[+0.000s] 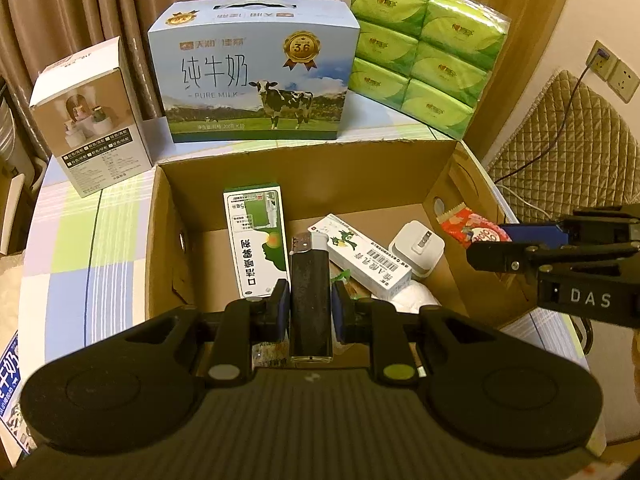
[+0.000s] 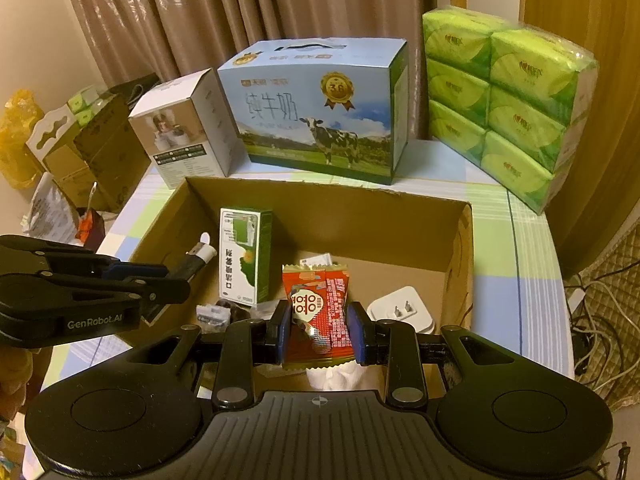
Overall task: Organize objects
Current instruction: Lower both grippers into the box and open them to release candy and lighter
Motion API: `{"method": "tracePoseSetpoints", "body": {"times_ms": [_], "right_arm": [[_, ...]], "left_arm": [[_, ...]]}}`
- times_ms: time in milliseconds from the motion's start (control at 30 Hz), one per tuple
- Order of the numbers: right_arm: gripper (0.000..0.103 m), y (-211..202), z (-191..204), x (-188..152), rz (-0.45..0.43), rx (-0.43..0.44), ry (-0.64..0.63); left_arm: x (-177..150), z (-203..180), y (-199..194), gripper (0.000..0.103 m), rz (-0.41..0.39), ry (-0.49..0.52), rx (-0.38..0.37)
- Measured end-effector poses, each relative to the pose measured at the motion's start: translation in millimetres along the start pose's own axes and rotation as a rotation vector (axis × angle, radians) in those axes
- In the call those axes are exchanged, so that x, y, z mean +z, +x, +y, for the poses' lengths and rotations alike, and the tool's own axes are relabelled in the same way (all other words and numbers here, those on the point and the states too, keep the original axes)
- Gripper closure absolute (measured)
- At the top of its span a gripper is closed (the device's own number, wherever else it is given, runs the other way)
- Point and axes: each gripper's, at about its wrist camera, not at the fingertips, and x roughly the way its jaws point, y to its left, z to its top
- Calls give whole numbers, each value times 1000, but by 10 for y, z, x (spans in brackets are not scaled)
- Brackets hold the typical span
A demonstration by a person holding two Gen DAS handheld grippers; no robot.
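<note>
My left gripper (image 1: 311,312) is shut on a black lighter (image 1: 310,300) with a white cap, held over the open cardboard box (image 1: 304,168). My right gripper (image 2: 319,330) is shut on a red snack packet (image 2: 318,312), also above the box (image 2: 332,208). Inside the box lie a green and white carton (image 1: 258,240), a long white carton (image 1: 360,256) and a white plug adapter (image 1: 416,246). In the left wrist view the right gripper (image 1: 492,248) holds the red packet (image 1: 470,230) at the box's right wall. In the right wrist view the left gripper (image 2: 176,276) with the lighter (image 2: 198,258) comes in from the left.
Behind the cardboard box stand a blue milk case (image 1: 248,76), a small white product box (image 1: 90,120) and a pack of green tissues (image 1: 428,52). A checked cloth (image 1: 88,240) covers the table. A quilted chair (image 1: 568,140) and cables (image 2: 600,340) are on the right.
</note>
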Motion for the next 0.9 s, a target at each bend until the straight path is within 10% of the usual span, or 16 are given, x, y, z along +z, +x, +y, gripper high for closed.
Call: {"method": "tracePoseSetpoints", "body": {"times_ms": [267,400,800,900], "right_arm": [[76,74,-47,-2,3,-1,19],[76,98,-86,-36,8,2,28],[75,119,-127,-56,-20,35,59],[32,92,-200,-41,-62,60,113]], "left_arm": [[55,8,126,85,-14,-8,-15],[46,67,191,63,-40,-51,-29],[-71,224,224,63,-18,-69,-4],[-87,234,204,62,-22,-72,-3]]}}
